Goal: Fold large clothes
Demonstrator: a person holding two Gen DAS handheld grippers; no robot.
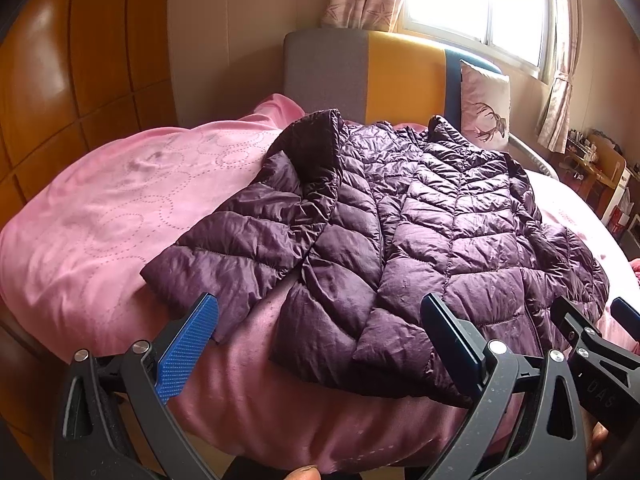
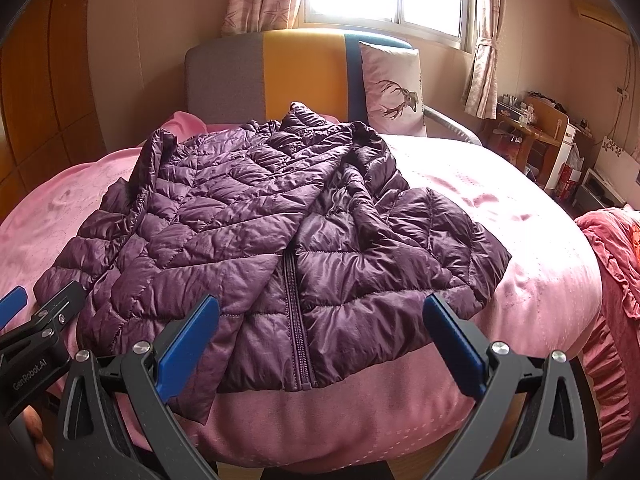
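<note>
Through the left wrist camera, the left gripper (image 1: 320, 316) stood with its two blue-padded fingers (image 1: 188, 348) spread wide, holding nothing. Just beyond the fingertips and between them lay the purple quilted jacket (image 1: 400, 216), flat on the pink bedspread (image 1: 100, 208) — its hem nearest the fingers, its collar away toward the headboard (image 1: 384, 76). One sleeve (image 1: 240, 240) ran out from the body toward the left finger, its cuff just ahead of that pad and not touching it. Past the right finger, at the frame's edge, the right gripper (image 1: 592, 316) showed beside the jacket's hem. A pillow (image 1: 486, 104) with an antler print leaned against the headboard.

Through the right wrist camera, the right gripper (image 2: 320, 316) was likewise wide open and empty. The jacket (image 2: 260, 216) lay directly ahead of the fingers, its zipper (image 2: 296, 320) running down between them to the hem. The other sleeve (image 2: 452, 232) lay outward beyond the right finger. Off the left finger, the left gripper (image 2: 36, 304) showed at the jacket's far cuff — whether touching it, I could not tell.
</note>
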